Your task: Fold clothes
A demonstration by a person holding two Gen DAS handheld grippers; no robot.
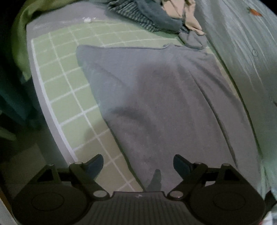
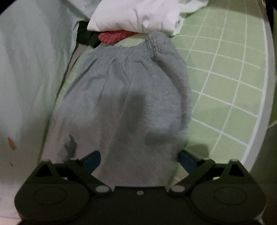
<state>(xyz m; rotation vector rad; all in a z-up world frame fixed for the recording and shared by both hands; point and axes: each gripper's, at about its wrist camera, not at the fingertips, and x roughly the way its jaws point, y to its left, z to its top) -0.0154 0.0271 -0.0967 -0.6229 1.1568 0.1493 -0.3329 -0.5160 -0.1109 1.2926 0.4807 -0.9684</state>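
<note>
Grey garment [image 1: 155, 103] lies flat on the green grid mat [image 1: 65, 90], directly ahead of both tongs, left tongs [image 1: 138, 164] spread wide above its edge, right tongs [image 2: 139, 160] spread, holding nothing, white folded cloth [image 2: 135, 15] beyond.

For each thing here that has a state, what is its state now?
left gripper: open, holding nothing
right gripper: open, holding nothing
grey garment: spread flat on the green mat
white cloth: folded
clothes pile: crumpled, unfolded
</note>
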